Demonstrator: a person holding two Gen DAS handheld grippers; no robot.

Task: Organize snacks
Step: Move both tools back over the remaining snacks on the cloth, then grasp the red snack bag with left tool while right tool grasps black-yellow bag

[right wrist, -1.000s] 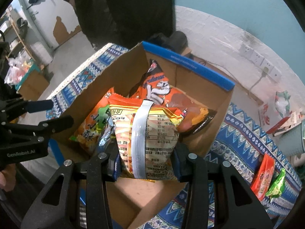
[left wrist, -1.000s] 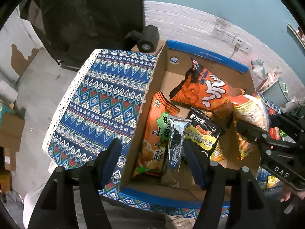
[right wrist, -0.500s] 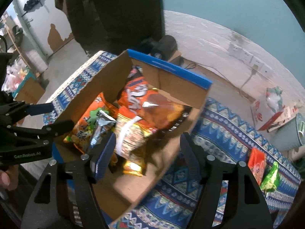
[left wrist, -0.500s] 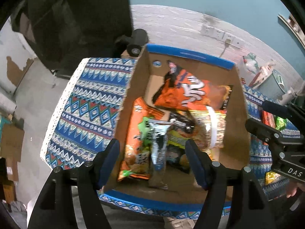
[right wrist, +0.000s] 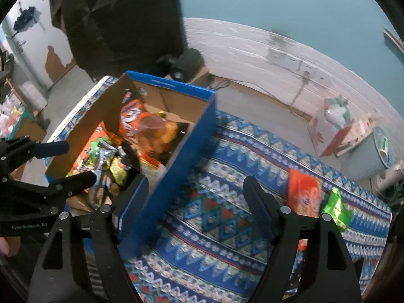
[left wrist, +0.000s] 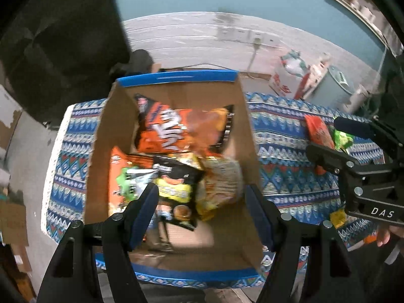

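Your right gripper [right wrist: 194,202], jaws just opened and empty, has let the striped snack bag [left wrist: 222,184] drop into the cardboard box [left wrist: 174,255] and swung off over the table [right wrist: 227,151] toward the orange packet [right wrist: 303,194] right of the box; left gripper [left wrist: 202,212] hovers open above the box.

A table under a blue patterned cloth [right wrist: 227,227] carries a cardboard box [right wrist: 174,166] beside the right gripper's left finger – orange packet [right wrist: 304,194] and green packet [right wrist: 335,208] past its right finger
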